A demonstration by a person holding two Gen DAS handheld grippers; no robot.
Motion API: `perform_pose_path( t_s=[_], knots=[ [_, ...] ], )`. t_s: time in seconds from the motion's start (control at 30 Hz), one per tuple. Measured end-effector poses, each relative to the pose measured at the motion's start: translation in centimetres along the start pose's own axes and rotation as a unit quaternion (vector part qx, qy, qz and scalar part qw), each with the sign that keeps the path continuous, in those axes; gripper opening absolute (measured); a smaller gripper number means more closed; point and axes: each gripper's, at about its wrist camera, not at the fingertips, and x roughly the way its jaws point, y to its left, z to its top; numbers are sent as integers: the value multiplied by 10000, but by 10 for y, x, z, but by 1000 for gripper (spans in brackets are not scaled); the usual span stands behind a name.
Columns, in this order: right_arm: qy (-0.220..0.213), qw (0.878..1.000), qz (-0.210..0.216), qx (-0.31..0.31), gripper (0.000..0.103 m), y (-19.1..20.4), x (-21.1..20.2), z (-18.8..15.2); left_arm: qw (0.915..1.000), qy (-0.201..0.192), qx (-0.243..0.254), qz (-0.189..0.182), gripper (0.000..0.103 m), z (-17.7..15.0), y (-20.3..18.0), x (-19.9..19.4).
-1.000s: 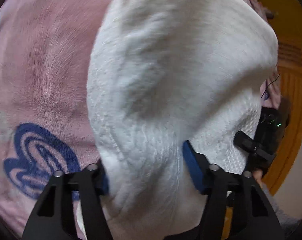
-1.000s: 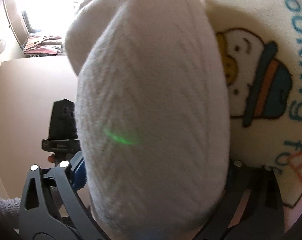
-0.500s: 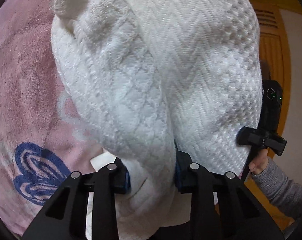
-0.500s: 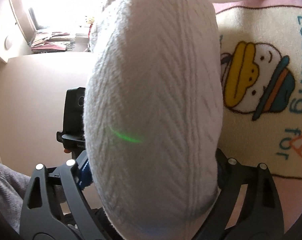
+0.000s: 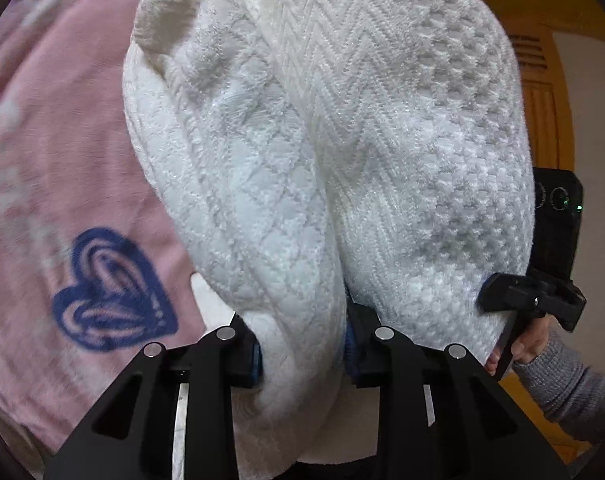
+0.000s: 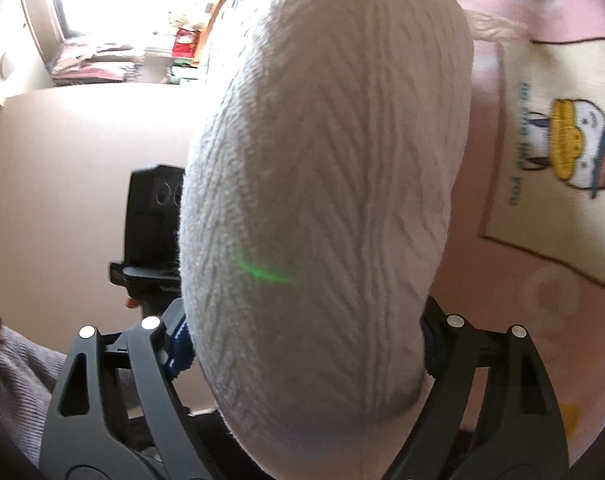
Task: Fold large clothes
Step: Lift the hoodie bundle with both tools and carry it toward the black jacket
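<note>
A white knitted garment [image 5: 362,140] hangs in thick folds and fills the middle of the left wrist view. My left gripper [image 5: 302,344] has a bunched fold of it between the blue pads, which press on it while the jaws are closing. In the right wrist view the same garment [image 6: 322,160] bulges up as one wide, rounded fold. My right gripper [image 6: 306,344] stands wide around that fold, its jaws closing, with both pads against the cloth. The garment hides most of what lies beyond each gripper.
A pink blanket [image 5: 62,140] with a blue heart print [image 5: 110,292] lies below, and its cream cartoon panel [image 6: 574,148] shows on the right. A hand in a grey sleeve [image 5: 530,344] holds the other black gripper body [image 5: 554,220]. A beige wall [image 6: 82,160] is left.
Both grippers have risen with the garment, so the blanket looks farther off. The left jaws have narrowed onto a bunched fold. The right jaws have drawn in slightly around their wide fold.
</note>
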Motion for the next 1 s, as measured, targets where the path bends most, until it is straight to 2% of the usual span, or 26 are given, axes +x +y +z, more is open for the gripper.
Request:
perform_pose_path(
  t_s=[0.13,0.17,0.23,0.33,0.4,0.47,0.53,0.57,0.67,0.7,0.73,0.77,0.8,0.87,0.9,0.93,1.0],
  knots=[
    [130,9997,112,-174,81,57,10,6,9994,-318,120,68,26,-24,2,-64],
    [176,9994,104,-263,81,76,15,9,9987,-474,144,94,26,-29,2,-92],
    [269,9987,132,-409,81,125,30,16,9973,-721,142,94,26,-41,3,-130],
    [425,9962,239,-722,81,204,60,28,9931,-1160,-45,147,26,-62,15,-213],
    [516,9930,535,-921,81,257,86,41,9867,-1547,-195,456,25,-79,21,-284],
    [643,9864,979,-1150,81,310,111,54,9794,-1883,-320,661,25,-93,25,-338],
    [785,9762,1398,-1458,81,359,135,73,9670,-2316,-511,933,25,-106,30,-407],
    [868,9702,1568,-1628,81,384,148,84,9582,-2557,-619,1120,25,-111,30,-442],
    [1060,9531,1885,-2116,81,460,190,116,9399,-2946,-766,1546,25,-110,28,-503],
    [1104,9499,1958,-2174,81,485,205,113,9299,-3129,-817,1750,26,-102,27,-530],
    [1187,9439,2087,-2268,81,506,220,136,9243,-3231,-842,1848,26,-100,26,-542],
    [1229,9408,2141,-2322,81,518,228,146,9174,-3358,-896,1940,26,-93,28,-558],
    [1295,9360,2191,-2433,81,530,239,164,9069,-3544,-1043,2027,26,-77,33,-578],
    [1551,9247,2261,-2641,81,551,275,214,8945,-3731,-1214,2143,26,-58,47,-605],
    [1701,9207,2244,-2702,81,554,294,238,8848,-3868,-1415,2178,26,-35,62,-614],
    [1815,9169,2221,-2775,81,559,315,258,8808,-3922,-1539,2159,26,-31,72,-616],
    [2075,9104,2152,-2860,81,544,364,307,8697,-4028,-1904,2123,26,14,110,-613]
  ],
)
